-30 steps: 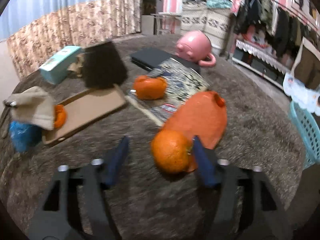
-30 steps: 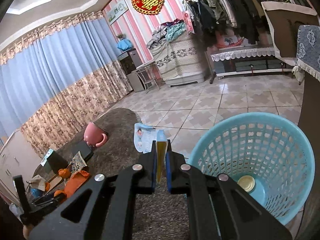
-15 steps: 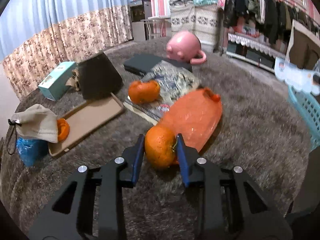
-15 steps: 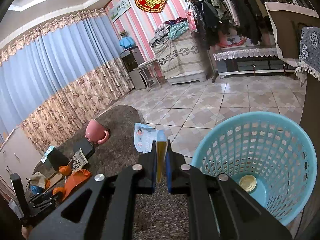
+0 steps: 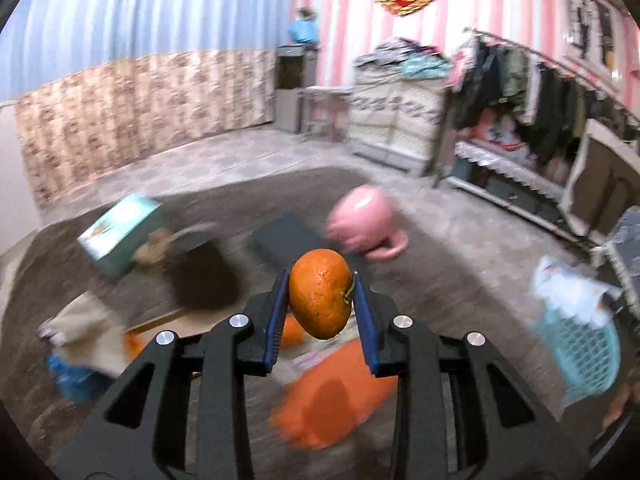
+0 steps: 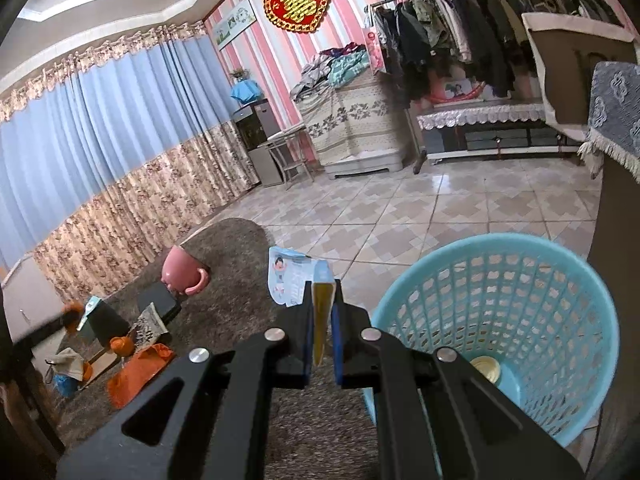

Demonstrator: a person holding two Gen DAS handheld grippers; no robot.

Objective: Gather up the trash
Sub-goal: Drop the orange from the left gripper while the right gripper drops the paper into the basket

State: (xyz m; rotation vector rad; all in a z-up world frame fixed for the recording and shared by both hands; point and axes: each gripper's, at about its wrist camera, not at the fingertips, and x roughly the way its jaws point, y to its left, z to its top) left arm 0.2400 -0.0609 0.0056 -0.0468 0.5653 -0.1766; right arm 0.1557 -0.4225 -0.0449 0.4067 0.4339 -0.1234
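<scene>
Jaws clenched on both sides: the left gripper [image 5: 320, 304] grasps one orange [image 5: 321, 293], the right gripper [image 6: 321, 334] a leaflet [image 6: 289, 280].
Orange held above the rug [image 5: 420, 292]; one blue basket [image 6: 560, 320] beside the leaflet holds one lid [image 6: 485, 368].

The right hand-held gripper [image 6: 322, 332] pinches a flat packet [image 6: 321, 316] just beside the blue basket [image 6: 496, 344].
</scene>
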